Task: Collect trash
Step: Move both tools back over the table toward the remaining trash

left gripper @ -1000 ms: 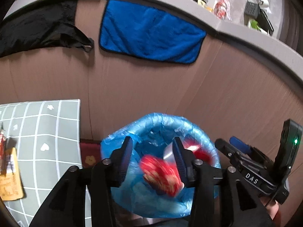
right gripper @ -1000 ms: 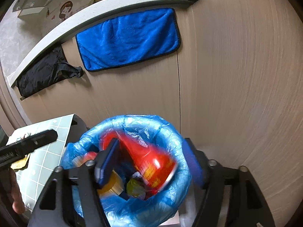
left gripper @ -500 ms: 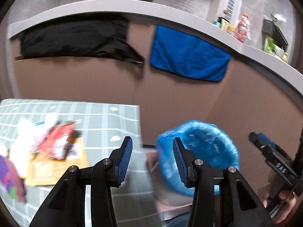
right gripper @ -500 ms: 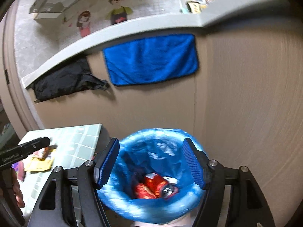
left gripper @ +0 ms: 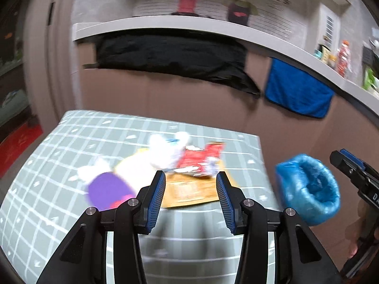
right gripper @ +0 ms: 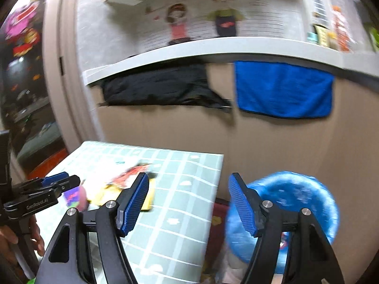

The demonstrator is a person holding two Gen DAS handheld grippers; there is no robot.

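Left gripper (left gripper: 190, 196) nearest, jaws spread, nothing between, aimed at table. Right gripper (right gripper: 189, 203) jaws opening wide, empty, over table edge beside bin.
Green checked tablecloth (left gripper: 59, 165) carries trash pile: purple packet (left gripper: 107, 190), yellow-brown flat wrapper (left gripper: 189, 191), red snack wrapper (left gripper: 201, 159), white crumpled tissue (left gripper: 163, 148); all blurred.
Blue-lined trash bin (left gripper: 310, 189) right of table, on floor.
Behind: black cloth (left gripper: 170, 56), blue towel (left gripper: 297, 90) hanging under counter ledge (left gripper: 165, 23).
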